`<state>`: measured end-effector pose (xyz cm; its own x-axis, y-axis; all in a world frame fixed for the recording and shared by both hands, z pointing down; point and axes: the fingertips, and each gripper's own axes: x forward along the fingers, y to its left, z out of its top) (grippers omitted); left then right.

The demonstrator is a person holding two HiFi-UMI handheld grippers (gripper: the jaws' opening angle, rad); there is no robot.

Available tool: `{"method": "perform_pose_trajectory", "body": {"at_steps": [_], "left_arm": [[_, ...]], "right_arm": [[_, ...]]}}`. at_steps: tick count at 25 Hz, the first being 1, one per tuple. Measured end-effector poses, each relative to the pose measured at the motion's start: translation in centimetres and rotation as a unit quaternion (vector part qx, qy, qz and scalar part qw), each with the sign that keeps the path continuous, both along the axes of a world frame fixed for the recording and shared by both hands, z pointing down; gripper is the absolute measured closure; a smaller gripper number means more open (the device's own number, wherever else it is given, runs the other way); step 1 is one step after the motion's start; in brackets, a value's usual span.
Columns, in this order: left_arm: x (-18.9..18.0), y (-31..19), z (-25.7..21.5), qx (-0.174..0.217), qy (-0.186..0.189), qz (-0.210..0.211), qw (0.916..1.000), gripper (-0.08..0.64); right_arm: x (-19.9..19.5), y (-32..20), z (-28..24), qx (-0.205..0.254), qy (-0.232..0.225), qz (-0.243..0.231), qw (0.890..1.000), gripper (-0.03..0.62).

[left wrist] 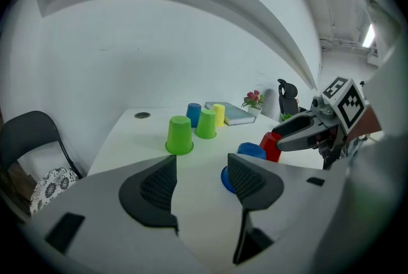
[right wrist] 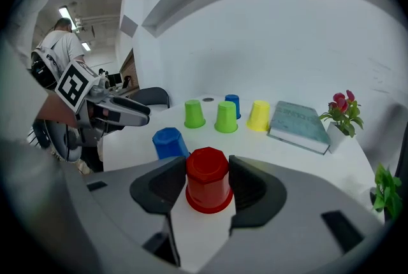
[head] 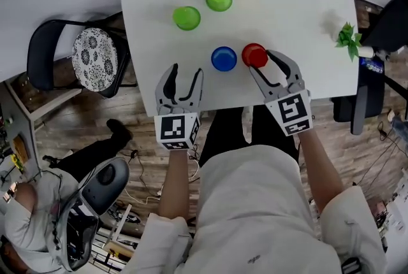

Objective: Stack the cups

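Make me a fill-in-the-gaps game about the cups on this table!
The red cup stands between the jaws of the ____ hand-held gripper.
Closest beside it stands a ____ cup.
The table holds ____ green cups.
The left hand-held gripper has ____ between its jaws.

Missing words: right; blue; two; nothing.

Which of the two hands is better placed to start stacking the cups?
Right, probably: the right gripper is closed on the red cup, next to the near blue cup. The left gripper hangs open and empty, short of any cup.
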<state>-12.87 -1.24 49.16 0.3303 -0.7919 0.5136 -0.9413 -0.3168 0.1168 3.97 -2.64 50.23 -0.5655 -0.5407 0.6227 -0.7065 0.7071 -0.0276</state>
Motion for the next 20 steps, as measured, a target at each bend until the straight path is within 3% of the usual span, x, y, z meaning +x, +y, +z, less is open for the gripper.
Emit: {"method": "perform_pose_trajectory", "body": {"at_steps": [20], "left_arm": [[-0.8,-3.6,0.5,0.013,-0.008,0.013,0.9998,0.311]], "right_arm": [[0.7,1.2,-1.2,0.003,-0.008,0.022,1.0,0.348]]}}
